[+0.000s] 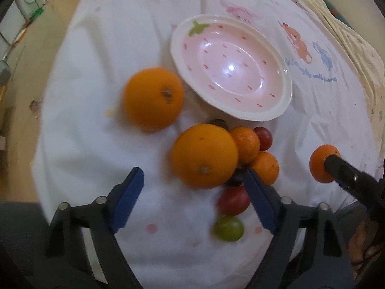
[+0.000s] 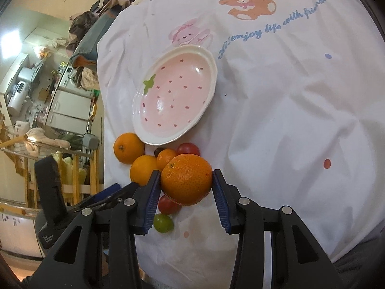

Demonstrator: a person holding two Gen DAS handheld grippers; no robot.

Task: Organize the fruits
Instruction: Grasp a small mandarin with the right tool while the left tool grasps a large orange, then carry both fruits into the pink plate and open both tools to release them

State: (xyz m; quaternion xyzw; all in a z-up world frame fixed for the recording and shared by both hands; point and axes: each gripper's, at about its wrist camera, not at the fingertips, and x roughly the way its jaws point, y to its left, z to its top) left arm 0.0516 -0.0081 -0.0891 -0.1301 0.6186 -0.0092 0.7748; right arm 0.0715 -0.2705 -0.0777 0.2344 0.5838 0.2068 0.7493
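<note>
A pink strawberry-pattern plate (image 1: 284, 106) (image 2: 209, 57) lies empty on a white printed cloth. In front of it lies a cluster of fruit: a big orange (image 1: 204, 156), a second orange (image 1: 154, 98) to its left, small mandarins (image 1: 245, 144), red tomatoes (image 1: 233, 201) and a green one (image 1: 228, 228). My left gripper (image 1: 192, 192) is open just short of the big orange. My right gripper (image 2: 186, 187) is shut on a mandarin (image 2: 186, 179) and holds it above the cluster; it also shows in the left wrist view (image 1: 321, 166).
The white cloth (image 2: 288, 120) covers the table, with its left edge close to the fruit. Beyond that edge are a kitchen area and a wooden frame (image 2: 77, 168). Crumpled clothes (image 2: 96, 24) lie past the far edge.
</note>
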